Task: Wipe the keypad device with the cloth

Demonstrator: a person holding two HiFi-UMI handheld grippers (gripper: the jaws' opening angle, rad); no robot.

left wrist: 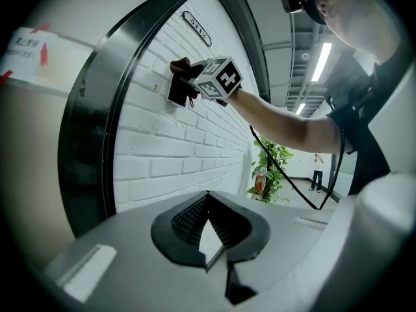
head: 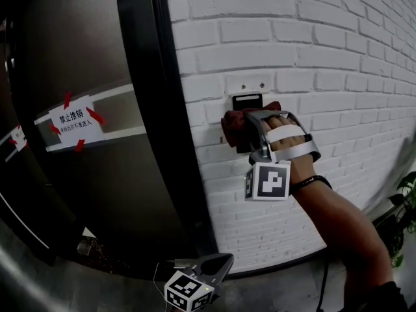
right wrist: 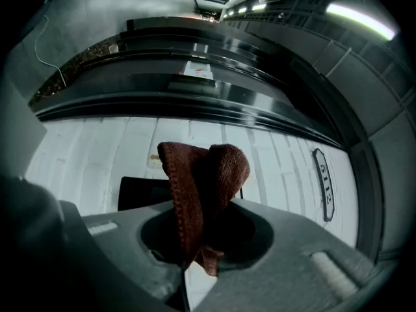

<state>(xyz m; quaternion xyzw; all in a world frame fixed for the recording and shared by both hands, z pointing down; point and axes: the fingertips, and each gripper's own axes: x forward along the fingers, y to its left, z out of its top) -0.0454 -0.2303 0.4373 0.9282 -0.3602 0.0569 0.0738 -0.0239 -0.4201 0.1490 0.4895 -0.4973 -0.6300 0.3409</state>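
White brick wall (head: 312,57) fills the right of the head view, and a dark door (head: 84,174) with a paper notice (head: 77,121) taped on by red strips is seen at the left. Fixed to the wall is the black keypad device (head: 247,101). A red-brown cloth (head: 235,123) is held over the device's lower part by the right gripper (head: 246,138), which is gripped in a hand (head: 286,138). The left gripper (head: 224,260) is held low at the bottom edge, well apart from the device, its fingers (head: 214,266) drawn to a single point.

From the left gripper view, the fingers are seen brought together at the tips with nothing between them. Beyond them, the cloth is shown against the device on the wall. An oval number plate (left wrist: 196,28) is seen further along the wall. A potted plant (left wrist: 270,168) and a far-off person (left wrist: 318,172) are seen down the corridor.

From the right gripper view, the fingers are seen closed on the cloth. A fold of it stands up between them and covers part of the device just behind it. Whether the cloth is touching the device cannot be told.
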